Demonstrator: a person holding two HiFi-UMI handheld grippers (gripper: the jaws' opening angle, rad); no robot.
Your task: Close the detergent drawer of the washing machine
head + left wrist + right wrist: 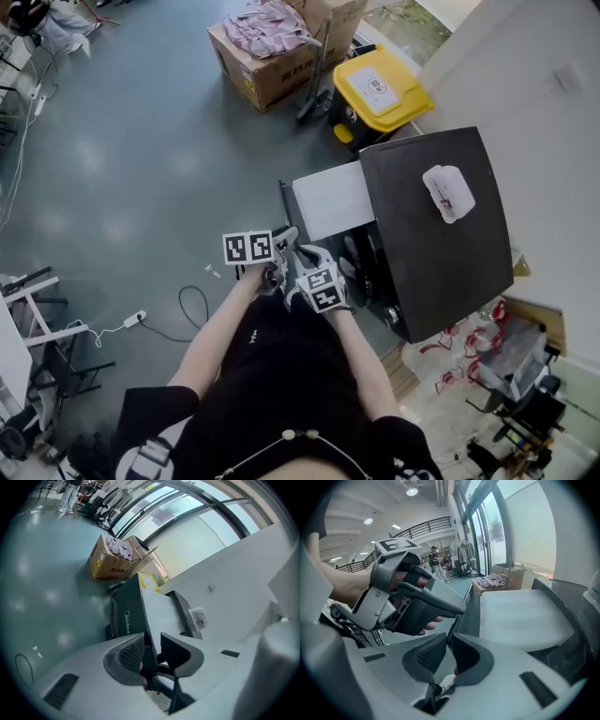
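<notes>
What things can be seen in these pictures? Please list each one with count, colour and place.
washing machine: one, black top, at right
drawer: one, white with dark front, pulled out of the machine
packet: one, white, on the machine's top
bin: one, yellow lid, beyond the machine
box: one, brown cardboard, beside the bin, clothes inside
power strip: one, white, on the grey floor at left
left tool: one, grey, jaws apart around the drawer's front edge
right tool: one, grey, jaws shut on that edge
</notes>
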